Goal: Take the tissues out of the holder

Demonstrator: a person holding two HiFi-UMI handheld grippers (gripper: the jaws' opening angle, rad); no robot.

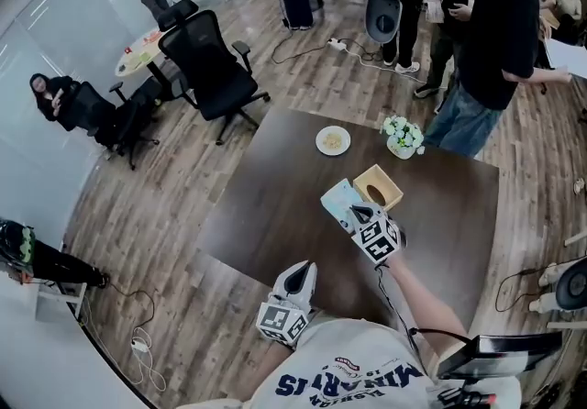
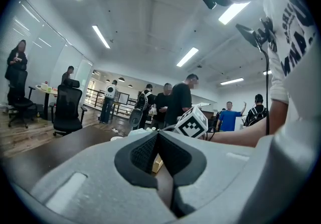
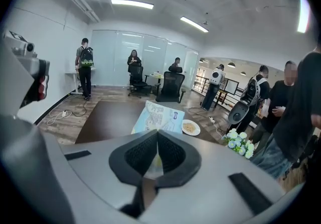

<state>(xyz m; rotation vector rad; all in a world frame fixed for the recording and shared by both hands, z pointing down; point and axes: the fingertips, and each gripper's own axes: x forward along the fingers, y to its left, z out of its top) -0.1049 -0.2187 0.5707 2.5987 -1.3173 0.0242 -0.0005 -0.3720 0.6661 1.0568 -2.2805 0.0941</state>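
Observation:
A light-blue tissue pack hangs just above the dark table, beside the open wooden holder and to its left. My right gripper is shut on the pack's near end. In the right gripper view the pack sticks out ahead of the closed jaws of the right gripper. My left gripper hovers at the table's near edge, shut and empty. In the left gripper view the left gripper has its pads pressed together, with the right gripper's marker cube beyond them.
A white plate with food and a small pot of white flowers stand at the table's far side. People stand close behind the far right corner. A black office chair is on the floor to the far left.

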